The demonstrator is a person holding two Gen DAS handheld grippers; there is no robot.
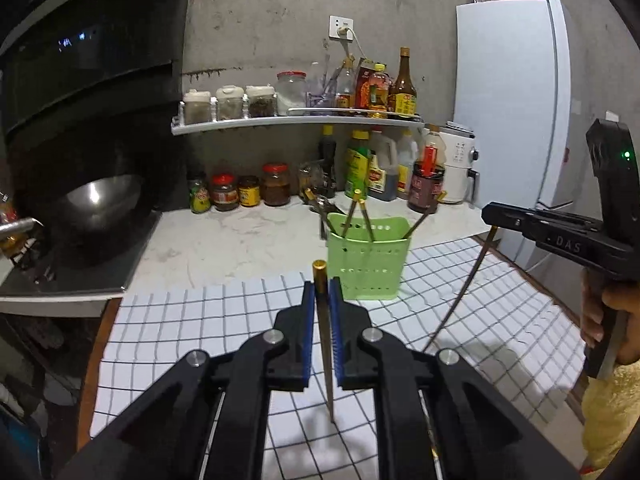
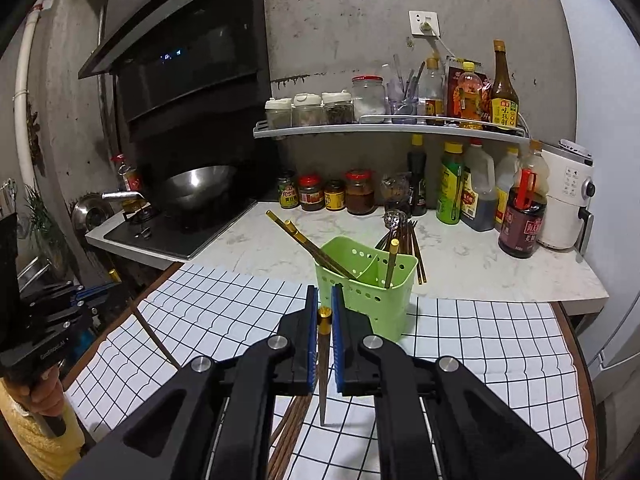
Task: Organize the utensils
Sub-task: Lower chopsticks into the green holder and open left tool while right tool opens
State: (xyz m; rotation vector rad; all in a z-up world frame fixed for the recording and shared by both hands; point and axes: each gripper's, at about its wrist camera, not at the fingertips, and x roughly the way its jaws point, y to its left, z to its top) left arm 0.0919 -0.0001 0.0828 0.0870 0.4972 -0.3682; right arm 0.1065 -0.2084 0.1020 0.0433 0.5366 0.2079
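Left wrist view: chopstick [image 1: 325, 332] upright between left gripper [image 1: 324, 300] fingers; green holder [image 1: 366, 264] beyond

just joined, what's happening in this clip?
A person is sorting chopsticks into a green holder on a checkered cloth. The left gripper is clamped on one gold-capped chopstick, and the right gripper on another, both short of the holder. A few chopsticks already lean inside it; more lie under the right gripper and behind the holder on the counter.
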